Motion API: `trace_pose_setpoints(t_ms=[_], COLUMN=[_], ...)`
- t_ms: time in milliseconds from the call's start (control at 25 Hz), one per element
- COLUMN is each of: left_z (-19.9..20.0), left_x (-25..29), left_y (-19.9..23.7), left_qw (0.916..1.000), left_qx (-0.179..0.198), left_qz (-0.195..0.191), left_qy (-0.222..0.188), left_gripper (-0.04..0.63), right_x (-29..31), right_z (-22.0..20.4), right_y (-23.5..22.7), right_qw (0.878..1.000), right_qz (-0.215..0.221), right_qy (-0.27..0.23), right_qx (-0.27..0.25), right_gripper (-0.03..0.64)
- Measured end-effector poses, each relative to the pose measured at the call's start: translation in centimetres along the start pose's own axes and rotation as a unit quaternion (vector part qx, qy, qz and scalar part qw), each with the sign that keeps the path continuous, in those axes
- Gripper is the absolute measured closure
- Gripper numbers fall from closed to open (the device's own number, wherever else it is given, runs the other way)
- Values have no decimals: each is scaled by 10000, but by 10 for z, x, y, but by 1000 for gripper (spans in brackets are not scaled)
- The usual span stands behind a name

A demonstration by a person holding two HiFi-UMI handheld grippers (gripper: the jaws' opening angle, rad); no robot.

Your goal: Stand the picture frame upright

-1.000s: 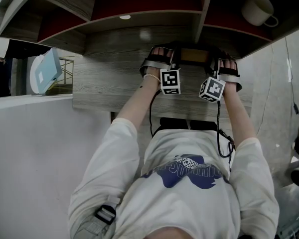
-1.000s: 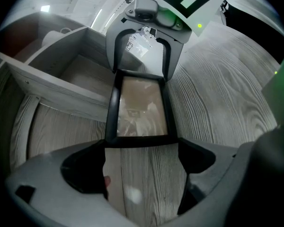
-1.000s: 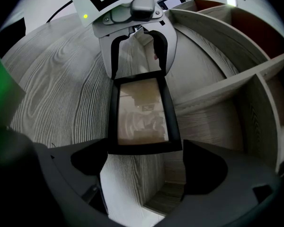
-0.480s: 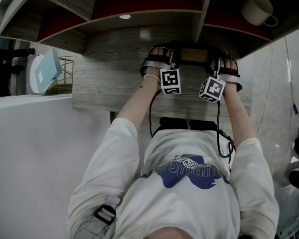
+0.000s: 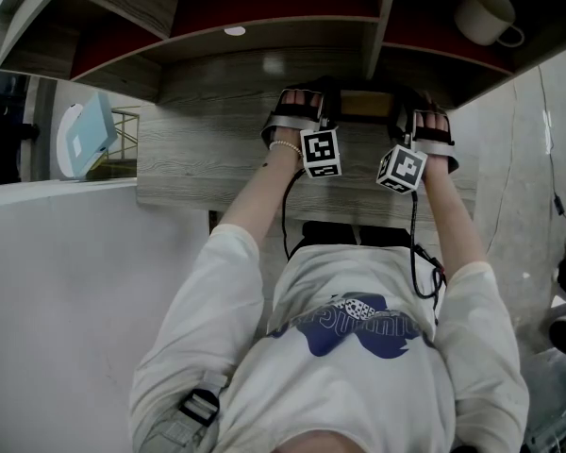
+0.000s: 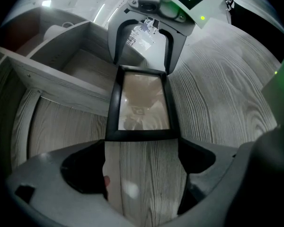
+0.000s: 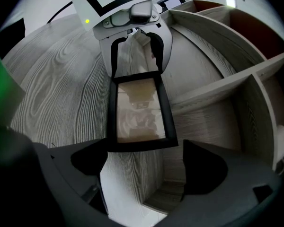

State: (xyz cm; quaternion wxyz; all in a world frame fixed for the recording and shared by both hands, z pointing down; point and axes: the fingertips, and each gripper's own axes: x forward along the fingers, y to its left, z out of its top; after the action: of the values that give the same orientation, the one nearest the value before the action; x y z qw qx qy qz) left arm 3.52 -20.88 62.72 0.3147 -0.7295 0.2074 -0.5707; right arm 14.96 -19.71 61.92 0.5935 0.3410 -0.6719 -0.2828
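The picture frame is lying flat, glass up, on the desk below the shelves, between two claws that are facing each other. The left gripper and the right gripper are both standing wide open, each with a short end of the frame just at its tips, holding nothing. To raise it well, one claw should be pinching an end rail while the other is steadying the foot against sliding. No brand or legible writing is showing.

Picture frame mostly hidden behind left hand and right hand from above, its picture unreadable, mug cut by edge
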Motion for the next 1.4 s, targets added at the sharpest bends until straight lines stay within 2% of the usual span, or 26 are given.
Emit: trace_pose_setpoints(t_ms=[960,1400], left_z=[-2,-5], left_x=[0,-11], left_y=[7,6], left_qw=[9998,9997], left_qx=[16,-36], left_qz=[166,164], left_qy=[114,192], left_gripper=[129,129], right_x=[-3,-13], right_z=[1,-2], right_y=[0,-1], right_qw=[10000,9998], right_qz=[-37,26], right_qy=[-41,-50], right_qx=[17,208], right_gripper=[160,160])
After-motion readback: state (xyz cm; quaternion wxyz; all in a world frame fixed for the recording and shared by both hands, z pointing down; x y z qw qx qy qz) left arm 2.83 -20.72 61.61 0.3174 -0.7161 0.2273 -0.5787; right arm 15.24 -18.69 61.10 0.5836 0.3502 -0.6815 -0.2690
